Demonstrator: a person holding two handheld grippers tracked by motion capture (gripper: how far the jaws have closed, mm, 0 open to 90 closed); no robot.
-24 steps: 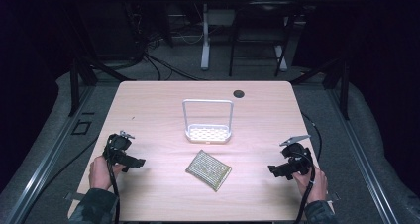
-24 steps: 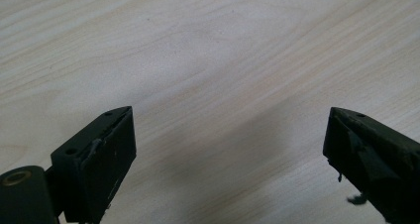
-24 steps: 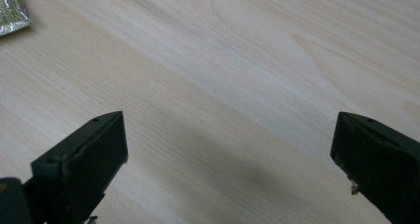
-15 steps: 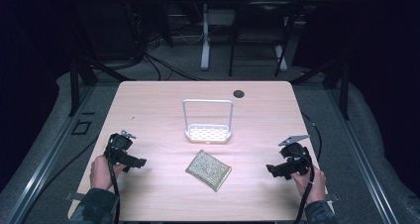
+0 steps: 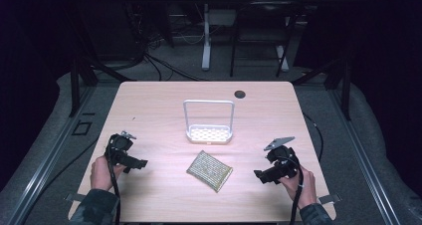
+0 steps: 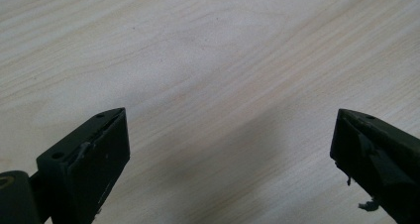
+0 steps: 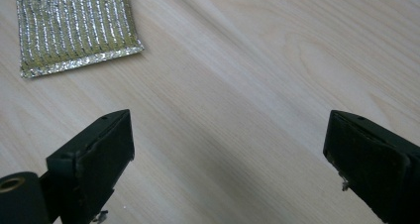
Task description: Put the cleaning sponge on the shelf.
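A glittery gold-and-silver scouring pad (image 5: pixel 209 170) lies flat near the table's front middle; its corner (image 7: pixel 74 28) shows at the top left of the right gripper view. Behind it stands a white perforated holder with a tall loop handle (image 5: pixel 208 133). My left gripper (image 5: pixel 141 163) hovers at the front left, jaws wide apart over bare wood (image 6: pixel 223 135), holding nothing. To the right of the pad, my right gripper (image 5: pixel 260 176) is open and empty, pointing toward the pad with a gap between them (image 7: pixel 228 154).
The light wooden table (image 5: pixel 149 105) has a small black round cap (image 5: pixel 240 93) near its far edge. Dark floor, cables and metal stand legs surround the table. A person's hands hold both grippers at the front edge.
The right gripper has shifted slightly left and forward toward the pad. The left gripper has barely moved.
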